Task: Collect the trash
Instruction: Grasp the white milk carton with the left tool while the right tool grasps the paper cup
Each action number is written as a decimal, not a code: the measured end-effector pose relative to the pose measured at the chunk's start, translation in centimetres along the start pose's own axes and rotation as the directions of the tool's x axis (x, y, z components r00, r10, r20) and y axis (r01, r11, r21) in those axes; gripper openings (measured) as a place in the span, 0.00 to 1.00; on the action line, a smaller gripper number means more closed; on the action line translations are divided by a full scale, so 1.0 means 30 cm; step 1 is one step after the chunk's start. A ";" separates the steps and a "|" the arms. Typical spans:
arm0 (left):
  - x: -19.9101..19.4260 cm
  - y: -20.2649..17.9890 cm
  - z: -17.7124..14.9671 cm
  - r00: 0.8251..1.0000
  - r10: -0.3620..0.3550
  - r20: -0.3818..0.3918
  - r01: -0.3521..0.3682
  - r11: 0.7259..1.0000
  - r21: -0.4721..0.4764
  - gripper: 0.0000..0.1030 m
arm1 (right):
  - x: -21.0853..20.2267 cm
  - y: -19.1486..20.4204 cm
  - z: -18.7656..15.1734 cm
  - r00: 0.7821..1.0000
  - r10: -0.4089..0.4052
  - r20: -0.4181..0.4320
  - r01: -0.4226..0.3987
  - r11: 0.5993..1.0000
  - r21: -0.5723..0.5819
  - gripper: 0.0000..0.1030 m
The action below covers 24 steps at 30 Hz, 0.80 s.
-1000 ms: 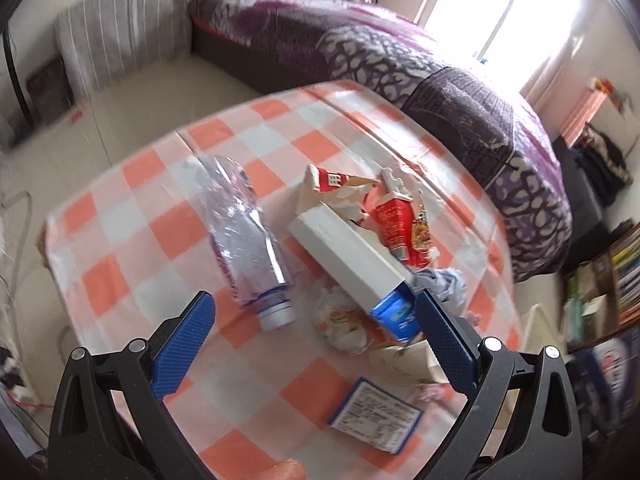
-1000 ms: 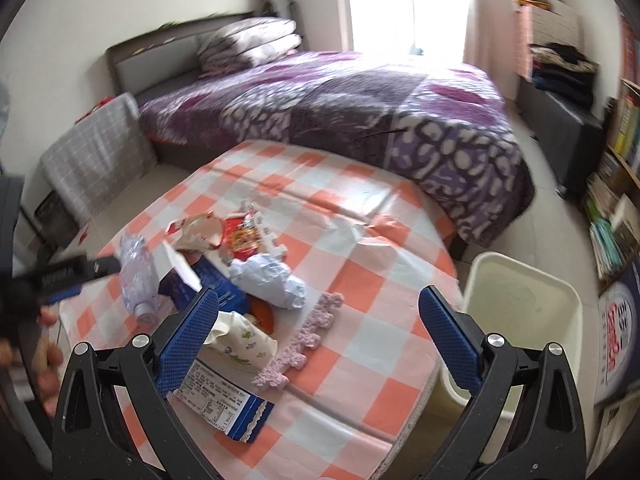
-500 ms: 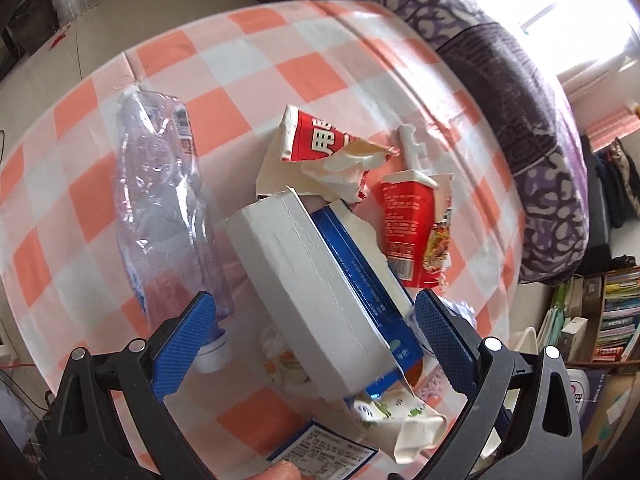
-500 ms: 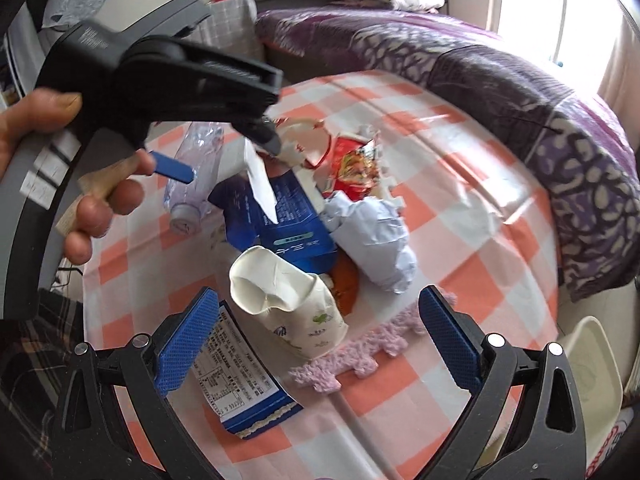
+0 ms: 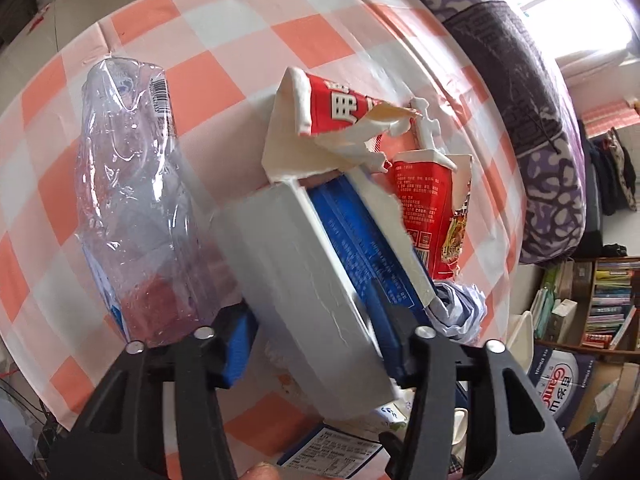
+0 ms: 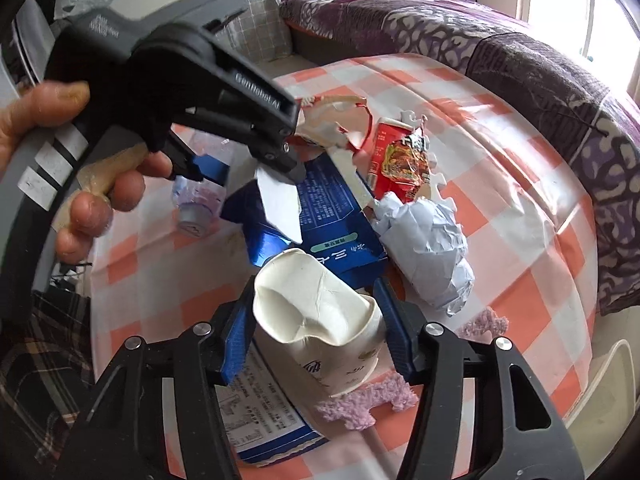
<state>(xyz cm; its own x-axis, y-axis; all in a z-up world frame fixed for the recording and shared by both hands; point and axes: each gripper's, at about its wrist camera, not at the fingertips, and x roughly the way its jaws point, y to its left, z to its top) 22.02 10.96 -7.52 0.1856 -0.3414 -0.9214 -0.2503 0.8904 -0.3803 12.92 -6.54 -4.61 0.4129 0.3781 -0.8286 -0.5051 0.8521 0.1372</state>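
A pile of trash lies on the checked tablecloth [image 5: 224, 28]. My left gripper [image 5: 312, 336] is shut on a torn blue and white carton [image 5: 308, 280]; the carton also shows in the right wrist view [image 6: 328, 216]. My right gripper [image 6: 316, 328] is shut on a crushed white paper cup [image 6: 320, 320]. A crushed clear plastic bottle [image 5: 132, 208] lies left of the carton. Torn red wrappers [image 5: 344, 108] and a red packet [image 5: 432, 216] lie beyond it. A crumpled pale blue paper [image 6: 424, 248] lies right of the cup.
A flat blue printed box [image 6: 256, 420] and a pink fuzzy strip [image 6: 360, 404] lie under the right gripper. A white bin rim [image 6: 608, 392] stands at the table's right edge. A purple bed [image 6: 480, 32] lies behind; bookshelves [image 5: 600, 300] stand at the right.
Both grippers have moved down and forward into the pile and closed. The left one has taken hold of the carton, the right one of the paper cup.
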 end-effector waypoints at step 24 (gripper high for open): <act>-0.302 -0.176 -0.094 0.926 -0.057 0.374 -0.010 0.984 0.175 0.38 | -0.335 -0.183 0.000 0.941 -0.144 0.307 0.053 0.956 0.287 0.52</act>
<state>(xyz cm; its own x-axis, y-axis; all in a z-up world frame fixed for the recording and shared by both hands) 18.97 8.51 2.62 0.5415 -0.2543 -0.8013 -0.0818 0.9327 -0.3512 11.56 -15.03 2.96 0.6941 0.3441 -0.6323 -0.2435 0.9388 0.2436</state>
